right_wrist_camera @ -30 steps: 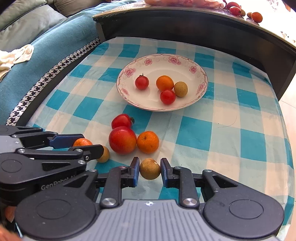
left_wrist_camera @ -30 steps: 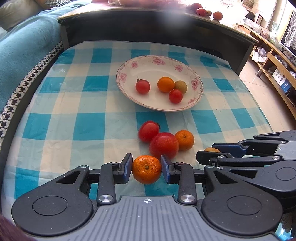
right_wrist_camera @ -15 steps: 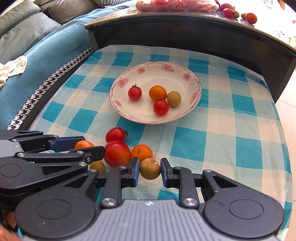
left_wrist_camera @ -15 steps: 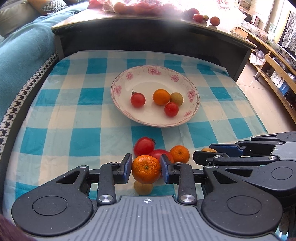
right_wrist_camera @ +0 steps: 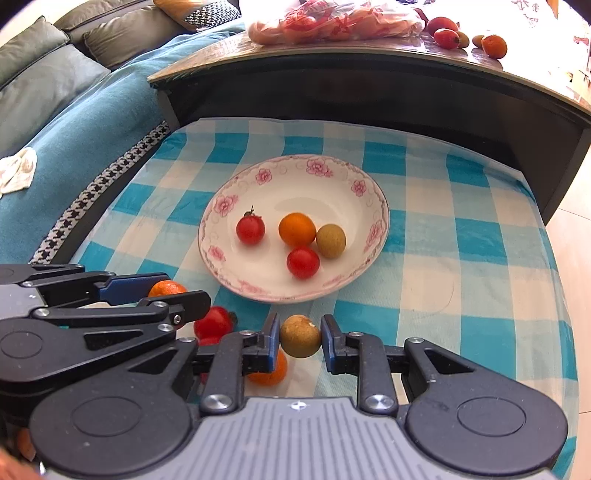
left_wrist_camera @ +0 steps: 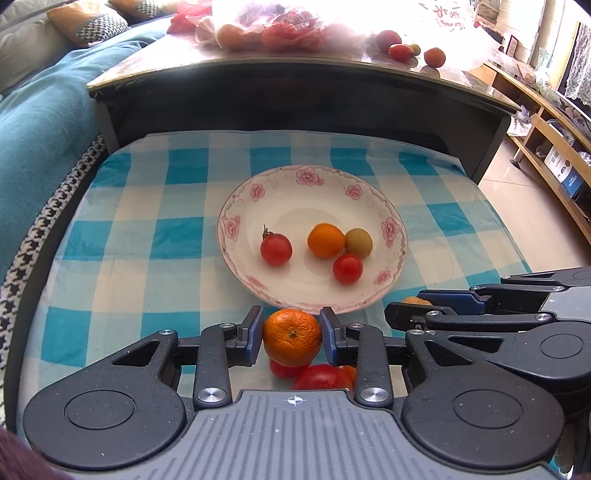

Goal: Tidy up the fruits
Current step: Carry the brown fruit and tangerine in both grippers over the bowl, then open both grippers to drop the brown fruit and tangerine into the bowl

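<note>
Four fruits sit in the plate [left_wrist_camera: 395,236] already. My left gripper [left_wrist_camera: 291,338] has its jaws tight on an orange [left_wrist_camera: 291,336]; my right gripper [right_wrist_camera: 300,338] squeezes a small brown fruit [right_wrist_camera: 300,335]. Both hang just before the plate. Some red and orange fruits [right_wrist_camera: 214,323] wait on the checked cloth [right_wrist_camera: 461,295].

1. Daylight pours in from my far right, blowing out the plastic bag [left_wrist_camera: 280,26] and the glossy tabletop [right_wrist_camera: 406,48].
2. My views bend hard at the edges.
3. The plate [left_wrist_camera: 295,184] stays sharp, softly shadowed.
</note>
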